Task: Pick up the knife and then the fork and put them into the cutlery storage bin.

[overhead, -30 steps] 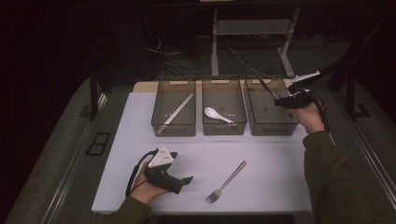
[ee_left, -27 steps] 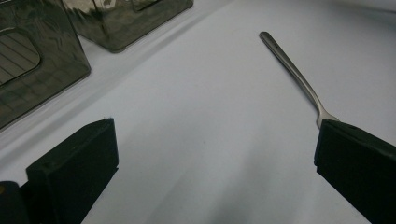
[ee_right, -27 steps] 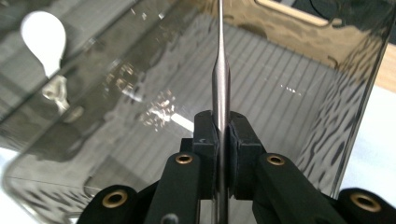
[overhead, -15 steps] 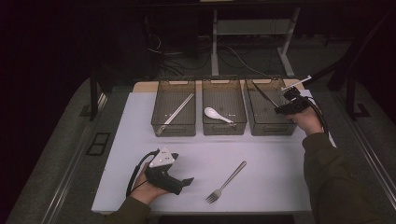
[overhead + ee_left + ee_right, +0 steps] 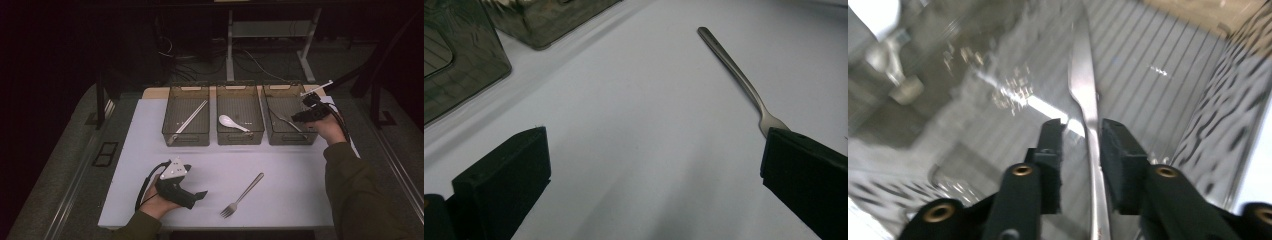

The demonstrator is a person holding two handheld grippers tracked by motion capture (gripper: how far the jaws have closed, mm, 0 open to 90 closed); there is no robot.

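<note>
The right gripper [image 5: 1082,137] sits over the rightmost bin [image 5: 270,100], its jaws just opening with a gap beside the knife [image 5: 1087,95] between them. The left gripper [image 5: 654,165] rests wide open near the fork [image 5: 744,85] on the table [image 5: 300,200].

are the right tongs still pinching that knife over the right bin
Cannot tell. In the right gripper view the knife lies between the right tongs, whose jaws have just been opening; a gap shows on one side, but the other pad seems to meet it.
</note>
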